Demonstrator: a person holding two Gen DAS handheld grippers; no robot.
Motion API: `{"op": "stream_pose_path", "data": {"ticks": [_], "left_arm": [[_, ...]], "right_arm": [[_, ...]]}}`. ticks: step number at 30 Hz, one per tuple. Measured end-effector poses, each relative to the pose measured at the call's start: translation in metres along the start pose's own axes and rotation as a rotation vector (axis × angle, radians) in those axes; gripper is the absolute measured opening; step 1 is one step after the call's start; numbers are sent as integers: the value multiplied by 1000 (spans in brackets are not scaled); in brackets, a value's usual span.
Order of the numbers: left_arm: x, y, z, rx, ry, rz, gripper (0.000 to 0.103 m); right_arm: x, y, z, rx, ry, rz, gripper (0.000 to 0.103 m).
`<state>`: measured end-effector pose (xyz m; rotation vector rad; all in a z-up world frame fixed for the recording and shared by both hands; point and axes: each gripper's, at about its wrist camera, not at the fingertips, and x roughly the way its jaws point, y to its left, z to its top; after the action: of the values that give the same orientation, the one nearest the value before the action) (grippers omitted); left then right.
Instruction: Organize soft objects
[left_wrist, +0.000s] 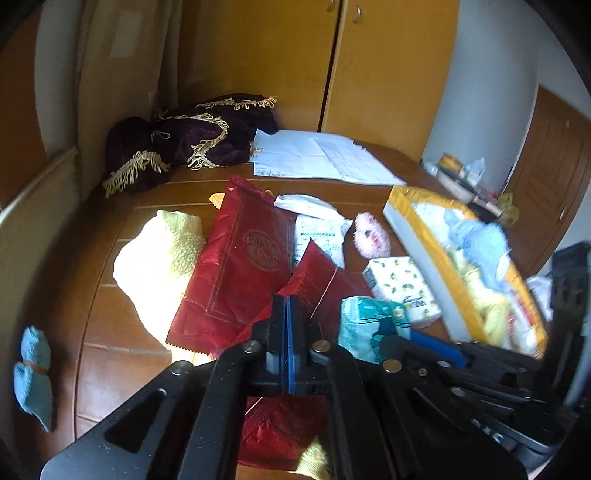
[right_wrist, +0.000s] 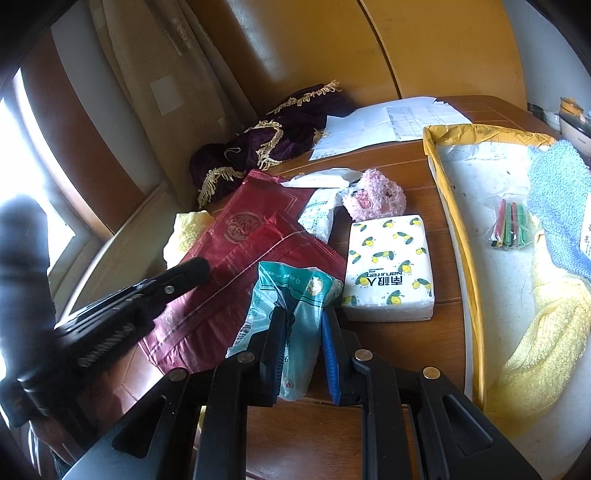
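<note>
- Red foil packets (left_wrist: 236, 266) lie overlapped on my wooden table (left_wrist: 110, 354); my left gripper (left_wrist: 287, 306) pinches the nearer one's edge.
- Teal wipes pack (right_wrist: 295, 314) sits squeezed between my right gripper (right_wrist: 303, 325) fingers.
- Lemon-print tissue pack (right_wrist: 389, 266) rests beside the yellow-rimmed box (right_wrist: 448, 206).

Bare table (right_wrist: 424, 206) lies open to me only in a narrow lane between the lemon-print tissue pack (right_wrist: 389, 266) and the yellow-rimmed tray (right_wrist: 448, 206), and in the strip nearest me. Ahead, the red foil packets (right_wrist: 236, 236), the pink knitted piece (right_wrist: 373, 199) and the white sachet (right_wrist: 317, 214) crowd together, touching or overlapping. My other gripper (right_wrist: 192, 267) reaches in from the left over the red foil.
</note>
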<state>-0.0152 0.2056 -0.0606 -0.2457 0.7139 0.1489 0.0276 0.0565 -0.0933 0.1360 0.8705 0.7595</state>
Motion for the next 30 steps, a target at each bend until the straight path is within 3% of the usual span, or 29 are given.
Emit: {"op": "stream_pose_path", "data": {"ticks": [5,10,13,15,16,17,23,27,30], "left_arm": [[-33,7,4,-82,-91,-88,0],[-26,7,4,-68,-61,-63,0],[-14,10,2,-67,-31,0,2],[-8,12,1,-76,-15,30,18],[-5,13,1,-80,-11,44,44],[-3,14,0,-81,-17,51,63],[8,10,0,-40,13,76,64],[1,5,0,-20,10,-13,64],[4,-3,-1,31,36,-18,64]], "right_arm": [[-7,-1,0,15,-25,30,20],[-6,-1,1,18,-14,33,20],[-5,-2,2,23,-7,32,20],[-4,-1,1,20,-4,30,20],[-3,-1,2,18,1,29,20],[-2,0,1,15,7,26,20],[5,4,0,-7,33,8,20],[6,7,-1,-19,42,-8,20],[7,8,-1,-12,38,-8,20]]}}
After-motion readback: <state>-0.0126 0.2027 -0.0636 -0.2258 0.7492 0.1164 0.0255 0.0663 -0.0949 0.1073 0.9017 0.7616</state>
